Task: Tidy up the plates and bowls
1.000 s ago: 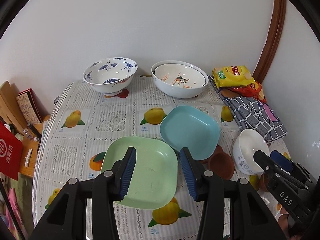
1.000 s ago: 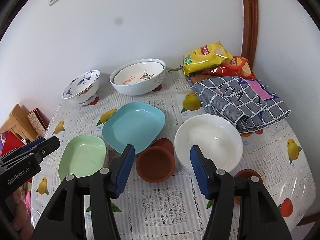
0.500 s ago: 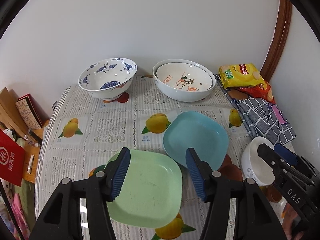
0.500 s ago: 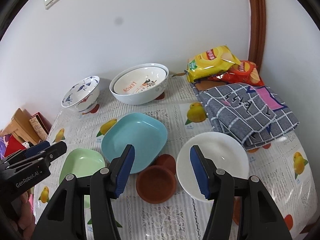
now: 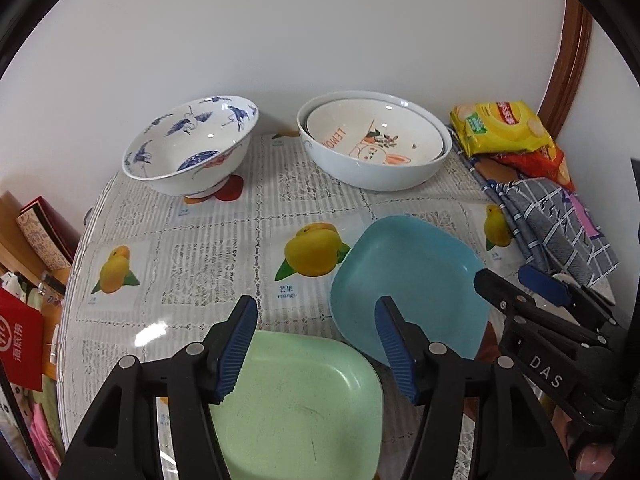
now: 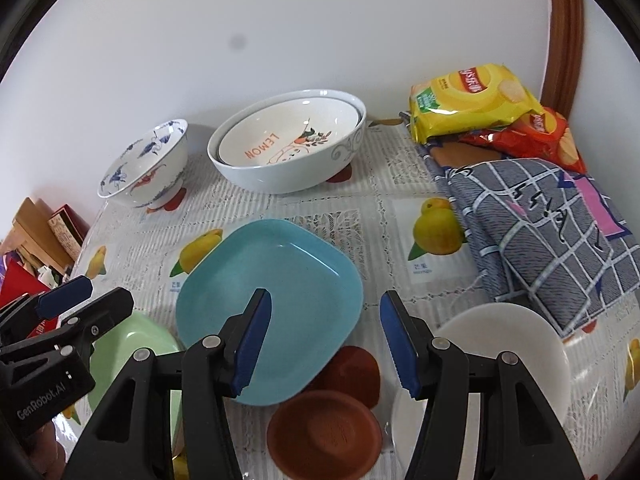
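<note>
Green plastic, the square plate (image 5: 304, 412) lies on the bench (image 5: 208, 256) directly under the left tongs (image 5: 316, 344), whose blue-padded jaws stand wide apart, gripping nothing. At two o'clock from the green plate sits the blue square plate (image 5: 408, 280), its near edge raised over a brown saucer (image 6: 324, 432); whether the two plates touch cannot be told.

The right tongs (image 6: 324, 336) also gape open and empty, hovering above the blue plate's near right corner and a second brown saucer (image 6: 352, 372) that pokes out from beneath it. At three o'clock from these tongs stands a plain white bowl (image 6: 500, 352), partly hidden behind the right jaw.

Toward twelve o'clock, near the wall, a large white bowl (image 5: 376, 160) holds a smaller bowl printed "LEMON" (image 5: 372, 136) nested inside it. At its nine o'clock, well apart, stands a blue-and-white patterned bowl (image 5: 188, 148).

Along the bench's three o'clock side lie a folded checked cloth (image 6: 540, 224) and, behind it, a yellow chip bag (image 6: 468, 100) lying on a red one (image 6: 536, 136).
</note>
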The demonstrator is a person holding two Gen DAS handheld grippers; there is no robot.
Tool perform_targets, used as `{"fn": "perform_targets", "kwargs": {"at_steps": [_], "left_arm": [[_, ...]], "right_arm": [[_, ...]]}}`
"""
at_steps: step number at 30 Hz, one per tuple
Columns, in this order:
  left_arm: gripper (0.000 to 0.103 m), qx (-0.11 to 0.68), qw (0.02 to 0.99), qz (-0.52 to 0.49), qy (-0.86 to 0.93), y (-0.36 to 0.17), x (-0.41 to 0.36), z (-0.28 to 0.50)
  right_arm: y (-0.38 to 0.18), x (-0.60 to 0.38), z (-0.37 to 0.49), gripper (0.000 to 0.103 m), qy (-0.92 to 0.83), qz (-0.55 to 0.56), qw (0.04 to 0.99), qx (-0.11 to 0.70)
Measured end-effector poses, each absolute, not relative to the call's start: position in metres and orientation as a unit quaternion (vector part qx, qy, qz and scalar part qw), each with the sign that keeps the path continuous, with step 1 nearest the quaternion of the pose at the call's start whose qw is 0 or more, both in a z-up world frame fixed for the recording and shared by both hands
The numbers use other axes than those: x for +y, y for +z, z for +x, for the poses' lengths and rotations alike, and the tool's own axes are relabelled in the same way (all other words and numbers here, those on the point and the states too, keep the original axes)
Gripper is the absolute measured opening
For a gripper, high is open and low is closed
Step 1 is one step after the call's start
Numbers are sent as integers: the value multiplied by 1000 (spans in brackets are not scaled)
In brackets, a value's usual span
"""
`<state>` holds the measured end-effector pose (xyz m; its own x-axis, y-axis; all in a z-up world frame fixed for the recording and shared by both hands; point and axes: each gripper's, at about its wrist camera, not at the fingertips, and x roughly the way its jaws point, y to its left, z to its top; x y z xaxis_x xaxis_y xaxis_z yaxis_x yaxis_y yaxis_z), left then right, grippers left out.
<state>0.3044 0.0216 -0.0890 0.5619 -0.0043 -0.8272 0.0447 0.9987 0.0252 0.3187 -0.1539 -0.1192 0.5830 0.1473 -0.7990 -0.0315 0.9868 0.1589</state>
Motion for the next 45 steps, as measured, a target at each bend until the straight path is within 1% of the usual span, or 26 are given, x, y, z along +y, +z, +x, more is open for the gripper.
{"fn": "perform_targets", "kwargs": {"at_steps": [6, 12, 21, 22, 24, 26, 28, 29, 30, 32, 35, 37, 38, 39, 40, 42, 45], "left_arm": [[59, 482, 875, 32, -21, -107, 21, 321], [59, 498, 866, 32, -30, -126, 24, 338], [59, 517, 855, 11, -37, -139, 26, 353], [59, 518, 855, 9, -36, -140, 27, 354], [58, 520, 854, 8, -36, -142, 26, 356], [55, 521, 852, 8, -41, -143, 25, 358], [54, 525, 850, 10, -40, -146, 23, 359], [53, 526, 849, 11, -40, -148, 23, 360], [50, 527, 849, 11, -40, -149, 23, 361], [45, 528, 848, 10, -43, -151, 22, 362], [37, 532, 845, 0, -49, -154, 22, 364], [27, 538, 842, -3, -50, -159, 21, 365], [25, 539, 841, -6, -52, -160, 21, 365], [18, 538, 841, -13, -58, -161, 21, 366], [15, 537, 841, -15, -62, -161, 20, 365], [14, 533, 844, -7, -56, -159, 18, 364], [13, 523, 850, -9, -55, -153, 20, 363]], "right_arm": [[-134, -148, 342, 57, 47, 43, 886, 460], [-150, -153, 351, 57, 33, 46, 880, 471], [-154, -142, 353, 56, 12, -7, 885, 465], [-154, -142, 353, 55, 12, -10, 886, 464], [-155, -141, 355, 46, 24, -5, 883, 469], [-155, -140, 356, 42, 18, -9, 881, 473], [-156, -140, 356, 42, 11, -13, 881, 472], [-158, -140, 357, 41, 10, -12, 879, 476], [-160, -140, 358, 36, 8, -14, 877, 480], [-161, -140, 359, 32, 2, -16, 876, 481], [-164, -139, 360, 32, 0, -17, 877, 480], [-166, -138, 360, 29, -6, -23, 876, 481], [-167, -138, 360, 25, -9, -25, 875, 482], [-168, -138, 360, 19, -12, -27, 875, 483], [-168, -139, 360, 18, -14, -28, 876, 481], [-168, -140, 359, 12, -15, -22, 879, 476], [-167, -143, 357, 11, -5, -11, 884, 467]]}}
